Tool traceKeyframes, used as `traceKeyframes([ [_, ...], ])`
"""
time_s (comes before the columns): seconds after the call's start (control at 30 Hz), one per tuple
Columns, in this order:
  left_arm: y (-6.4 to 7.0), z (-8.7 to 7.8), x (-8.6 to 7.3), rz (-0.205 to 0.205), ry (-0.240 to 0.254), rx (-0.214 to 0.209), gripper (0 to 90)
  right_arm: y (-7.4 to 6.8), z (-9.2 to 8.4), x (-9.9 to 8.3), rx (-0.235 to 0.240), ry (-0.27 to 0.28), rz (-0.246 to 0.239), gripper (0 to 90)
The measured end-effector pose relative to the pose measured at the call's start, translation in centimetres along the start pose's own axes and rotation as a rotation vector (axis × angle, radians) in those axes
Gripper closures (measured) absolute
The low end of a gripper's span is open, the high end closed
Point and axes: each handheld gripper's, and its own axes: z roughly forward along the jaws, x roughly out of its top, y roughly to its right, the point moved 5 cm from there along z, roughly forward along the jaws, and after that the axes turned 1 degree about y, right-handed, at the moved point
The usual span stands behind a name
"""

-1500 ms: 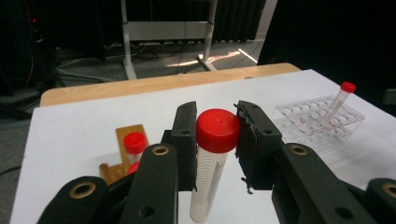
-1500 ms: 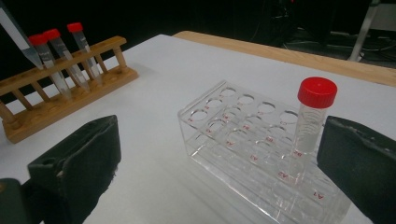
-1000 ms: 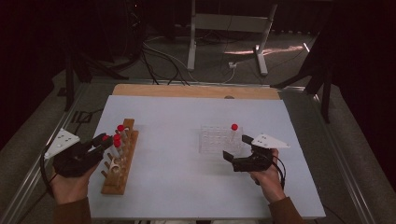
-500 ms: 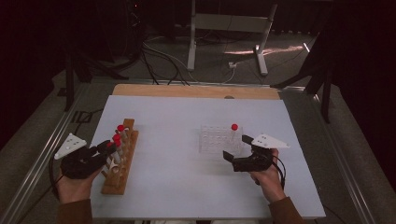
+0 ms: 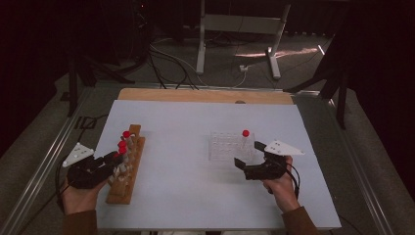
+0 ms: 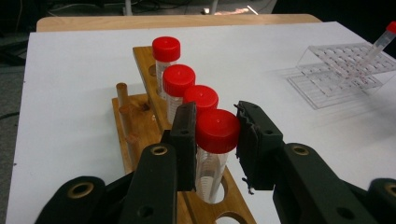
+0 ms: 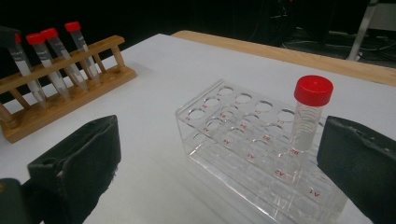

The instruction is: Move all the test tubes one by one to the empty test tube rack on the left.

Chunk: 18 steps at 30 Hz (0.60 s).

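Left gripper view shows the left gripper [image 6: 217, 140] clamped on the nearest red-capped clear plastic tube [image 6: 215, 149], seated in the wooden rack [image 6: 140, 126], likely for lifting out. Right gripper [image 7: 219, 163] waits spread beside the clear acrylic rack [image 7: 243, 140].

Wooden rack [image 5: 126, 164] with four tubes [image 6: 191, 98] left, clear rack [image 5: 230, 147] with one tube [image 7: 308, 116] right.

My left gripper [image 5: 110, 160] sits at the lower left of the high view, its fingers [image 6: 184, 135] clamped close together. My right gripper [image 5: 247, 157], lower right of centre, holds level with its fingers [image 7: 79, 158] spread wide.
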Motion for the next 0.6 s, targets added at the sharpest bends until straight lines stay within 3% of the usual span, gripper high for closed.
traceKeyframes([
  [0.37,-0.17,0.11,-0.46,-0.003,-0.025,-0.005,69.6,-0.02,0.04,-0.04,0.0,-0.001,-0.004,0.0],
  [0.6,-0.04,-0.19,-0.1,0.001,-0.005,-0.007,62.4,-0.03,-0.01,0.01,0.001,0.001,-0.003,0.0],
])
